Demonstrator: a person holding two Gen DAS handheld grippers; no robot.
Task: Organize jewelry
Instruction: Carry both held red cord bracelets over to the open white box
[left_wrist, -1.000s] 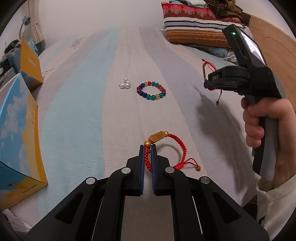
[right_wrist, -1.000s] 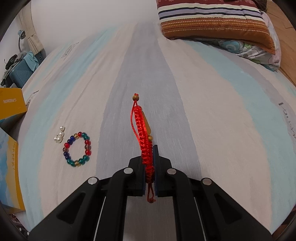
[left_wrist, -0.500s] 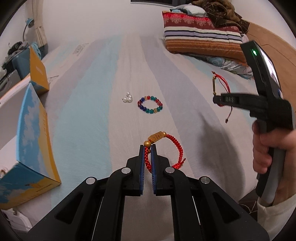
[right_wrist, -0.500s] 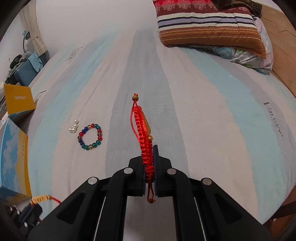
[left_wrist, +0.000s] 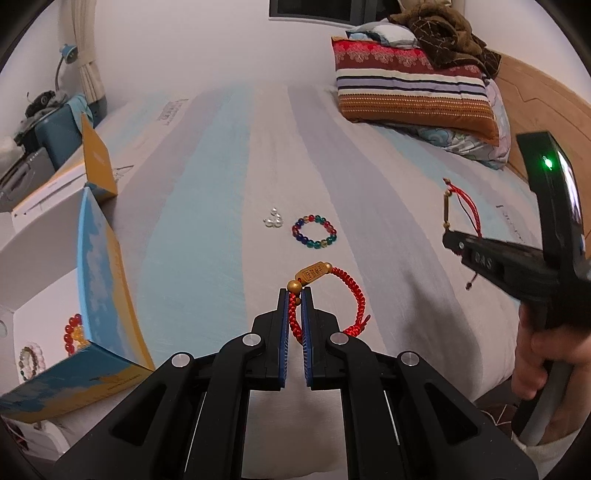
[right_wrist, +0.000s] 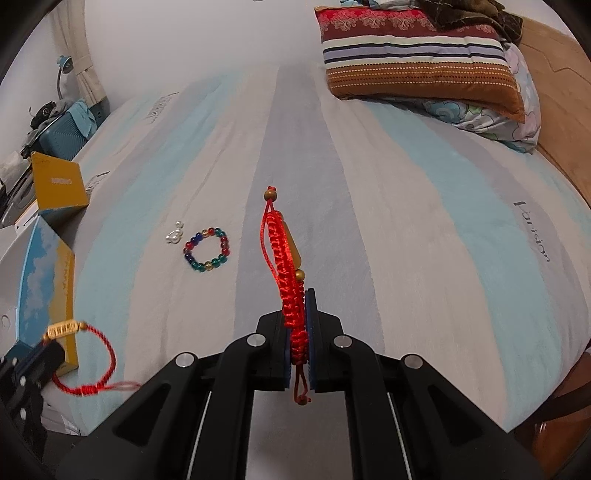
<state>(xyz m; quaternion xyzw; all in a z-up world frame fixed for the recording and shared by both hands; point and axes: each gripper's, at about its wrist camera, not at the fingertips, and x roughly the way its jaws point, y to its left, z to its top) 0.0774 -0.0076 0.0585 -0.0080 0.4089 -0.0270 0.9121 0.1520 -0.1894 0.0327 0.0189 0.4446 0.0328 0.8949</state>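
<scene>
While your left gripper (left_wrist: 294, 295) pinches one red cord bracelet with a gold tag (left_wrist: 330, 291) above the bed (left_wrist: 207, 229), only the left wrist view shows two more bracelets (left_wrist: 72, 330) lying inside the open blue and yellow box (left_wrist: 103, 280). Your right gripper (right_wrist: 298, 295) is clamped on a second red cord bracelet (right_wrist: 282, 254), and its view alone shows that cord edge-on. On the sheet lie one multicoloured bead bracelet (left_wrist: 314, 232) and one small pearl cluster (left_wrist: 273, 218), just beside each other.
</scene>
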